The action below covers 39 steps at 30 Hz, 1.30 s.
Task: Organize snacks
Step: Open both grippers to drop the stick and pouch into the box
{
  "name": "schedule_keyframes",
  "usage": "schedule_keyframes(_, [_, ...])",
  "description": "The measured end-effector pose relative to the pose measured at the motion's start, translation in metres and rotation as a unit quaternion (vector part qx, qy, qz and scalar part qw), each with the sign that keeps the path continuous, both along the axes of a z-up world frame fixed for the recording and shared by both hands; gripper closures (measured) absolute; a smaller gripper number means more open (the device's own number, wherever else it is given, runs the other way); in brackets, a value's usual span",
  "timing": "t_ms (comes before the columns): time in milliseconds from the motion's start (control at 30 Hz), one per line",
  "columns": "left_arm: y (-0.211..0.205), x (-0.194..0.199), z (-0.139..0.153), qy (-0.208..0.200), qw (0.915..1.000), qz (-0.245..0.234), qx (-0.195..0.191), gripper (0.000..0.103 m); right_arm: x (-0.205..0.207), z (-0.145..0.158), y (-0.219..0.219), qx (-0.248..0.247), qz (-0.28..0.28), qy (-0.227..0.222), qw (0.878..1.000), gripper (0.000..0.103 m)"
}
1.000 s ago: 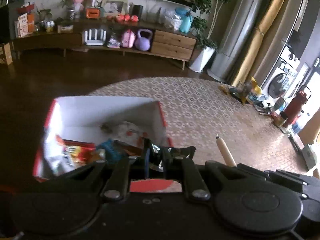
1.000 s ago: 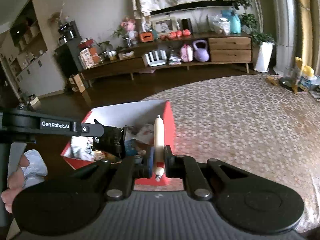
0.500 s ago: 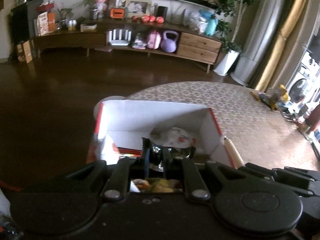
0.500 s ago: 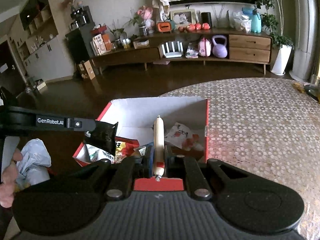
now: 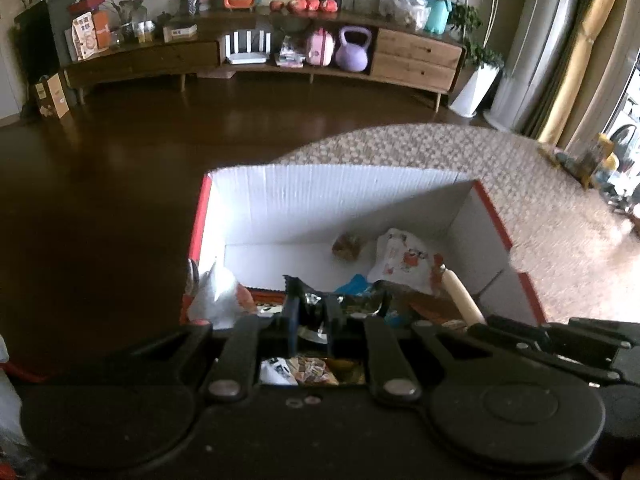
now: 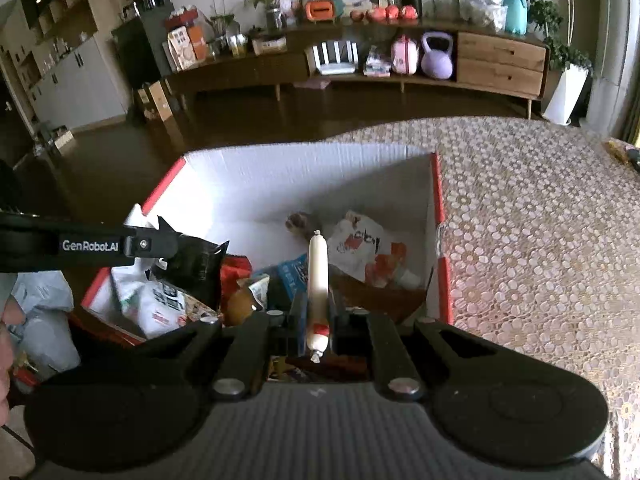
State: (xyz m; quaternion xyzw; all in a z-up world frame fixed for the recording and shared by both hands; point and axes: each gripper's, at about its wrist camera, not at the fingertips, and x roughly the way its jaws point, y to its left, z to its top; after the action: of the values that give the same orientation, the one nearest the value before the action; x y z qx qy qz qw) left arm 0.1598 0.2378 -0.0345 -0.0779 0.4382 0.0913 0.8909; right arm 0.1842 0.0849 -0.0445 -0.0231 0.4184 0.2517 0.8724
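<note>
A red box with white inner walls (image 5: 320,204) stands at the table's edge and holds several snack packets; it also shows in the right wrist view (image 6: 304,176). My left gripper (image 5: 310,312) is shut on a dark foil snack packet (image 5: 320,300) above the box's near left part; that packet also shows in the right wrist view (image 6: 196,260). My right gripper (image 6: 318,316) is shut on a pale sausage stick (image 6: 318,268), held over the box's near right part. The stick also shows in the left wrist view (image 5: 462,298). A white packet with red print (image 6: 364,248) lies inside.
The table has a patterned lace cloth (image 6: 520,240) to the right of the box. The dark floor (image 5: 100,200) drops off left of the box. A long wooden sideboard (image 6: 360,68) stands far behind. A hand with crumpled plastic (image 6: 36,320) is at the left.
Both grippers have moved over the box with their snacks. The box now sits centred and closer in both views. Neither grip has changed.
</note>
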Motion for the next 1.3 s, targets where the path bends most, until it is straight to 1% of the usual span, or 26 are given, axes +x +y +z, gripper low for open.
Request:
schedule_keyframes(167, [0.004,0.008,-0.015,0.012,0.9998,0.008,-0.013,0.092,0.009,-0.014,0.003,-0.001,-0.002,0.014,1.000,0.093])
schedule_keyframes(300, [0.003,0.010,-0.026,0.022,0.9995,0.005,-0.022,0.090,0.009,-0.017,0.003,0.004,0.006,0.022,1.000,0.093])
schedule_keyframes(400, [-0.001,0.008,-0.029,0.024,0.9995,0.000,-0.019,0.089,0.007,-0.021,0.005,0.000,0.006,0.025,1.000,0.093])
schedule_keyframes(533, [-0.005,0.004,-0.029,0.020,0.9995,-0.003,-0.026,0.078,0.006,-0.025,0.003,0.000,0.003,0.032,0.999,0.092])
schedule_keyframes(600, [-0.007,0.002,-0.028,0.019,0.9993,-0.005,-0.033,0.067,0.005,-0.024,0.001,0.003,0.000,0.033,0.999,0.092])
schedule_keyframes(667, [-0.010,-0.003,-0.026,0.012,0.9995,-0.005,-0.029,0.035,0.004,-0.023,-0.001,0.008,-0.001,0.033,0.999,0.092])
schedule_keyframes(733, [-0.014,-0.008,-0.022,-0.002,0.9999,-0.006,-0.015,0.025,0.002,-0.021,-0.002,0.010,-0.001,0.032,0.999,0.093])
schedule_keyframes(800, [-0.017,-0.010,-0.018,-0.008,0.9999,-0.011,-0.008,0.025,0.000,-0.020,-0.003,0.012,0.001,0.031,0.999,0.092])
schedule_keyframes(833, [-0.018,-0.013,-0.017,-0.010,0.9999,-0.010,-0.008,0.023,0.000,-0.019,-0.004,0.012,0.001,0.030,0.999,0.092])
schedule_keyframes(867, [-0.018,-0.015,-0.015,-0.013,0.9998,-0.009,-0.009,0.019,-0.001,-0.018,-0.004,0.013,0.002,0.029,0.999,0.092])
schedule_keyframes(933, [-0.018,-0.020,-0.010,-0.019,0.9998,-0.009,-0.005,0.016,-0.003,-0.015,-0.005,0.016,0.004,0.027,1.000,0.092])
schedule_keyframes(1100, [-0.020,-0.033,0.001,-0.040,0.9990,-0.008,0.016,0.011,-0.013,-0.005,-0.012,0.029,0.013,0.013,0.999,0.092])
schedule_keyframes(1167, [-0.021,-0.040,0.007,-0.053,0.9984,-0.006,0.017,0.005,-0.019,0.001,-0.017,0.036,0.015,0.007,0.999,0.092])
schedule_keyframes(1200, [-0.022,-0.043,0.010,-0.060,0.9980,-0.006,0.016,0.004,-0.022,0.004,-0.020,0.038,0.017,0.002,0.999,0.091])
schedule_keyframes(1300, [-0.025,-0.053,0.018,-0.078,0.9967,-0.006,0.020,0.002,-0.034,0.015,-0.028,0.047,0.019,-0.017,0.999,0.087])
